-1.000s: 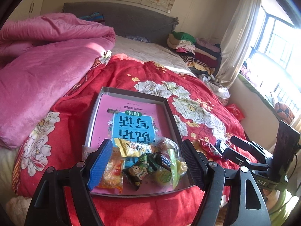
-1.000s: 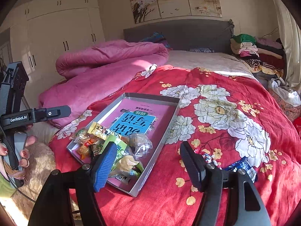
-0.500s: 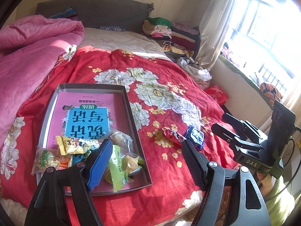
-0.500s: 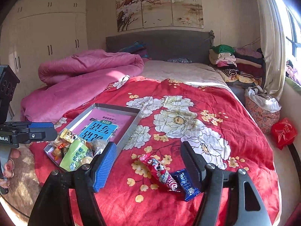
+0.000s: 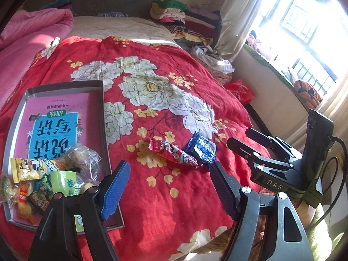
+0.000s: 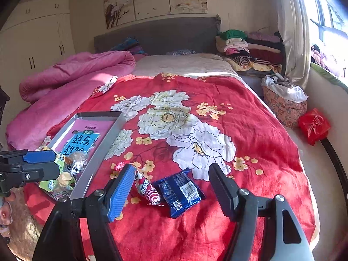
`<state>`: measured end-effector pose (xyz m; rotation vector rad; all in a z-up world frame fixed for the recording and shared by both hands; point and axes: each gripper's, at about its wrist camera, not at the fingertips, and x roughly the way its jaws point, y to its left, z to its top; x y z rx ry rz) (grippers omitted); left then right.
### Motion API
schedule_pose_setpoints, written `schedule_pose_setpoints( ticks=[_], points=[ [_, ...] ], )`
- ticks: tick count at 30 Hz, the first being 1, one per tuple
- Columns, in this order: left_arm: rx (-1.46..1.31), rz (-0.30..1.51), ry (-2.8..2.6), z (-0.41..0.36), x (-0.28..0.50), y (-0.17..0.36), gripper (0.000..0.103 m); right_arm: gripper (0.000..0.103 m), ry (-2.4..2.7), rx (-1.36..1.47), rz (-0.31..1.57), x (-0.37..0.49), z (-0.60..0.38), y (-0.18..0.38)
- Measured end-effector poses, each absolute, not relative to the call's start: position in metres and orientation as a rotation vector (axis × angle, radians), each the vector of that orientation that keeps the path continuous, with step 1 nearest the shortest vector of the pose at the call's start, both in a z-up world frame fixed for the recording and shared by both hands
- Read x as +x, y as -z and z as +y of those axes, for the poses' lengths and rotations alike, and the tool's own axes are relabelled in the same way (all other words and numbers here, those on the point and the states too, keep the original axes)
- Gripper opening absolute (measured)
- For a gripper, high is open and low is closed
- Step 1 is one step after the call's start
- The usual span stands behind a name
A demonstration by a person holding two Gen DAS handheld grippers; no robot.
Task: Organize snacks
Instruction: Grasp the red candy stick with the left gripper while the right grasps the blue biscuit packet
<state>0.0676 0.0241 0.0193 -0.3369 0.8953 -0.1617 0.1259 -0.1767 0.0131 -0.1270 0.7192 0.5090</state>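
Here the red candy packet (image 6: 146,190) lies diagonally on the red bedspread (image 6: 250,130), both hand-held grippers gaping, empty.

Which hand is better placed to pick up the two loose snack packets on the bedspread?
Probably right: its open tool frames the red packet and blue packet. The left tool is open too, but sits nearer the tray.

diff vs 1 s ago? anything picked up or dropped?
Both grippers swung right, off the tray and toward the two loose packets on the red bedspread: the red packet and the blue packet now lie just ahead of the right gripper. The left gripper also faces them. Nothing was taken hold of or let go; both are open and empty. The tray, its book and its snack pile look unmoved.
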Motion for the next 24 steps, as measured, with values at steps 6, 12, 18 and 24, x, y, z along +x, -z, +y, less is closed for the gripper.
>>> schedule_pose_setpoints(
  ticks=[6,12,18,24],
  points=[
    [-0.403,0.963,0.167,0.012,0.097,0.007,0.077,0.07,-0.511,-0.205,0.786,0.137,-0.177,0.003],
    [-0.463,1.038,0.145,0.005,0.128,0.034,0.077,0.07,-0.483,-0.317,0.815,0.143,-0.172,0.019],
    [-0.498,1.091,0.094,0.002,0.151,0.059,0.077,0.07,-0.506,-0.358,0.866,0.152,-0.166,0.035],
    [-0.493,1.114,0.076,-0.002,0.162,0.07,0.077,0.07,-0.528,-0.386,0.933,0.162,-0.157,0.053]
  ],
)
